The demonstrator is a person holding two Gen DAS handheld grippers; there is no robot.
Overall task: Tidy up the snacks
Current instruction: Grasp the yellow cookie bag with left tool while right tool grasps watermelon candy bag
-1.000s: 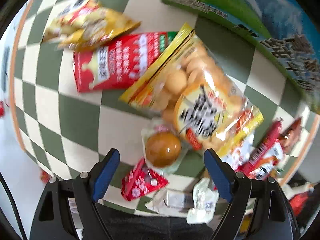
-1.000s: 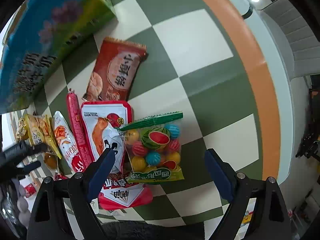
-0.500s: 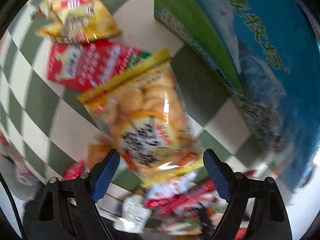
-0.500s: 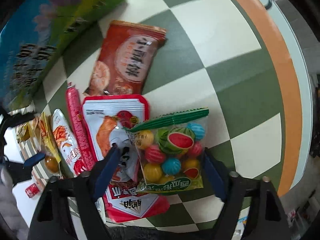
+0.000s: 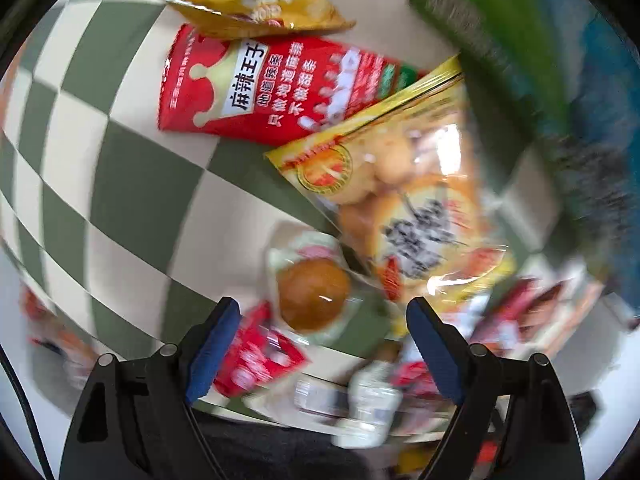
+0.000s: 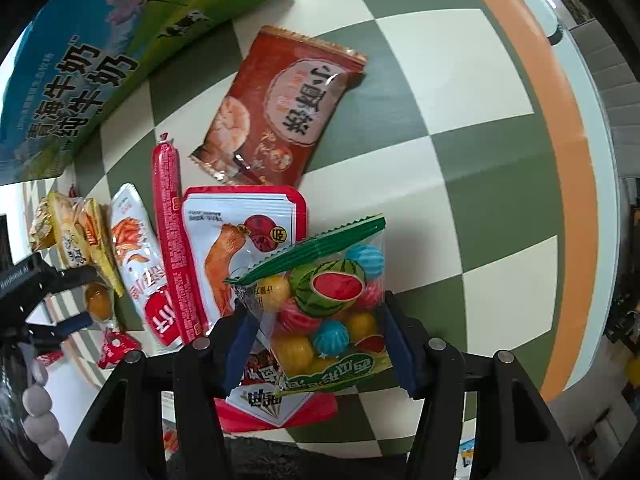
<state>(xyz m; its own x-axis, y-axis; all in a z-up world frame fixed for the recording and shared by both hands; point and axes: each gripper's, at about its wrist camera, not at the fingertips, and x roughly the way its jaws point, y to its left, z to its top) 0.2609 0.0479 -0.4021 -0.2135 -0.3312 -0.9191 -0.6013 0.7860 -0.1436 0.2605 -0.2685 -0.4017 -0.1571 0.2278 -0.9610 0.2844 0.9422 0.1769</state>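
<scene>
Glossy crinkly gumball bag (image 6: pixel 328 304) w/ round balls; right claw (image 6: pixel 320 344) closing, pads touching it; left claw (image 5: pixel 320 344) released.

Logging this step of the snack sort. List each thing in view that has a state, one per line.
right gripper: jaws have just been closing, gumball bag between them, pads at its edges.
left gripper: open, nothing held, above the braised egg pack.
gumball bag: sealed, resting partly on the chicken pouch.
braised egg pack: sealed, flat on the table.
milk carton box: closed as far as visible.
</scene>
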